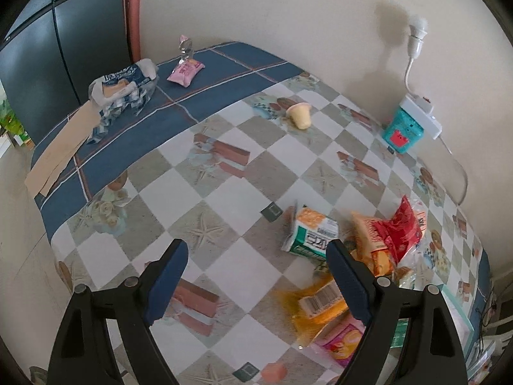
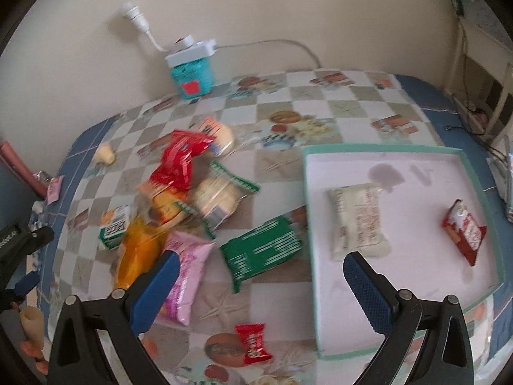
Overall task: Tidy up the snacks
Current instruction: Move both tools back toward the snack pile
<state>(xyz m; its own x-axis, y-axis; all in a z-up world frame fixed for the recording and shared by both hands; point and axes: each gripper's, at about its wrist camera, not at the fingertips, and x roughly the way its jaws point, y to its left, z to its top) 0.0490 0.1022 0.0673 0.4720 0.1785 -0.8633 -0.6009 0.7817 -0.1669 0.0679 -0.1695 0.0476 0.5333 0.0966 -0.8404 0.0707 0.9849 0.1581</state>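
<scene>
- Two grippers are seen, and nothing is held by either: the left gripper (image 1: 258, 253) is spread wide over bare tablecloth, and the right gripper (image 2: 258, 264) is opened fully, above the gap between the pile and the box.
- Just beside the right gripper's left finger, a pink pack (image 2: 184, 276) and an orange bag (image 2: 138, 250) are found; a green pack (image 2: 261, 252) is lying between its fingers, lower down on the table.
- Only two snacks have been placed in the box (image 2: 378, 150) so far: a white pack (image 2: 357, 221) and a small red one (image 2: 463, 232).
- Most of the work is judged to be left: the pile, a red candy (image 2: 253, 343) and a far jelly cup (image 1: 299, 114) are not yet sorted.
- A teal jar (image 2: 191, 77) with a plug strip is kept by the wall, well apart; nothing is blocking the way to the box.
</scene>
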